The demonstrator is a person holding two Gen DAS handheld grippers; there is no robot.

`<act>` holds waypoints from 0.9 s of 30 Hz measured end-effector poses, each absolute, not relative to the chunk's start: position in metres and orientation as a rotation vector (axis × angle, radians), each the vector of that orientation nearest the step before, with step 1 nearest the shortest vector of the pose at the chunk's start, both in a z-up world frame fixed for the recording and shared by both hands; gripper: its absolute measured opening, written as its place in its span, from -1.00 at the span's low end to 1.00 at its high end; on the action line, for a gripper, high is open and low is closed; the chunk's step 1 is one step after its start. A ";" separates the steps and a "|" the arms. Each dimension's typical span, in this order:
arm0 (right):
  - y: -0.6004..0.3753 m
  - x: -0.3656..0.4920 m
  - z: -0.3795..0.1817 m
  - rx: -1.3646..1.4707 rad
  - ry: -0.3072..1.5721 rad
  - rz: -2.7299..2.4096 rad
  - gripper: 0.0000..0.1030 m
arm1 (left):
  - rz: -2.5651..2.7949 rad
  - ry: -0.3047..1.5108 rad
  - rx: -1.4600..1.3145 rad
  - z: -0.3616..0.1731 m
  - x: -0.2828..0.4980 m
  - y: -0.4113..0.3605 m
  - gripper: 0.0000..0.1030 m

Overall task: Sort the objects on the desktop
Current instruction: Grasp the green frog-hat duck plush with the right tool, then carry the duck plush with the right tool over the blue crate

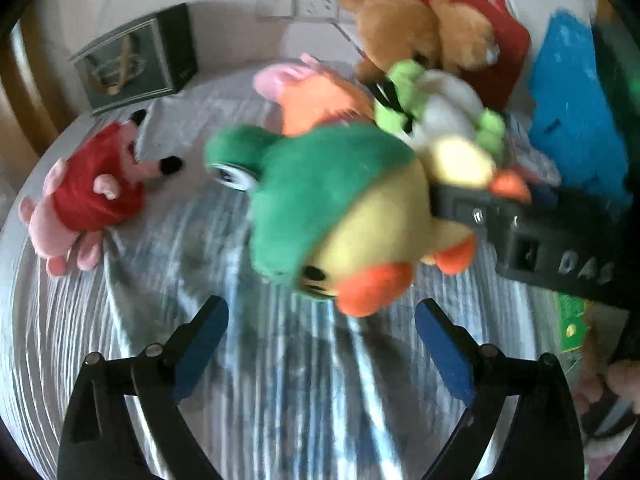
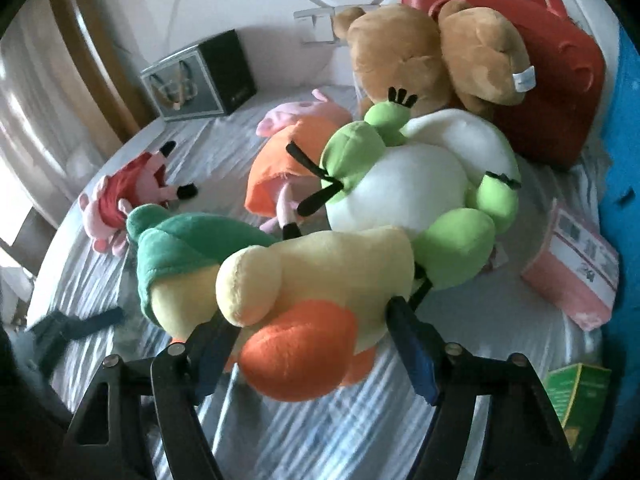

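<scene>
- Duck (image 2: pixel 304 280): a yellow plush with a green cap and orange feet, between the right gripper (image 2: pixel 308 340) fingers, above the striped cloth (image 2: pixel 320 432). The blue pads press its lower body on both sides, so the right gripper grasps the duck.
- In the left wrist view the duck (image 1: pixel 344 216) is blurred and hangs in front of and above the left gripper (image 1: pixel 320 344); the right gripper's black body (image 1: pixel 540 240) reaches it from the right.
- Left gripper: fingers spread wide, nothing between them, only cloth (image 1: pixel 280 380) below. Released.
- Frog (image 2: pixel 412 196): green and white plush just behind the duck, touching it.
- Orange plush (image 2: pixel 280 172): left of the frog, with a pink part behind it.
- Bear (image 2: pixel 420 56): brown plush behind the frog, leaning on the red case (image 2: pixel 560 92).
- Pig (image 2: pixel 124 196): pink plush in red, well apart on the left of the cloth.
- Dark box (image 2: pixel 200 76): at the wall, far left.
- Pink pack (image 2: pixel 572 276) and green box (image 2: pixel 580 396): on the right edge of the cloth.
- Blue fabric (image 1: pixel 576 120): at the far right.
</scene>
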State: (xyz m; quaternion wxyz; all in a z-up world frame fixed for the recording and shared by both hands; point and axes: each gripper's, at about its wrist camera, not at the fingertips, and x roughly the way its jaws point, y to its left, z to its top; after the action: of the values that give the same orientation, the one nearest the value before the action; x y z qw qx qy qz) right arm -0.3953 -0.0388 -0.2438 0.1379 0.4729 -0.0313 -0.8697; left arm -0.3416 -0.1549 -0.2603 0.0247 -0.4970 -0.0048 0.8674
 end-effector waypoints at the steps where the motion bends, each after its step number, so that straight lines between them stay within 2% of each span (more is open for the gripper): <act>1: -0.039 -0.395 -0.243 1.372 -0.083 -2.513 0.44 | 2.720 0.037 -1.542 -0.263 -0.345 -0.151 0.86; 6: -0.033 -0.389 -0.240 1.382 -0.070 -2.532 0.44 | 2.717 -0.022 -1.508 -0.261 -0.364 -0.155 0.86; 10: -0.033 -0.387 -0.240 1.391 -0.067 -2.560 0.45 | 2.663 0.070 -1.493 -0.269 -0.380 -0.135 0.83; 12: -0.036 -0.391 -0.244 1.395 -0.047 -2.556 0.20 | 2.682 0.086 -1.464 -0.270 -0.380 -0.132 0.64; 15: -0.040 -0.389 -0.244 1.382 -0.023 -2.563 0.07 | 2.682 0.057 -1.460 -0.266 -0.374 -0.134 0.42; 19: -0.044 -0.371 -0.228 1.326 0.002 -2.582 -0.30 | 2.699 0.052 -1.424 -0.254 -0.359 -0.139 0.34; 27: -0.050 -0.322 -0.177 1.185 0.022 -2.678 -0.32 | 2.770 0.086 -1.218 -0.198 -0.316 -0.143 0.33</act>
State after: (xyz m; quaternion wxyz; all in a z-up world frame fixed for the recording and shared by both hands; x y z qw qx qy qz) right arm -0.3224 -0.0504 -0.1766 0.1061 0.4023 0.0074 -0.9093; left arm -0.3160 -0.1429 -0.1983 0.0570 -0.4018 0.0283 0.9135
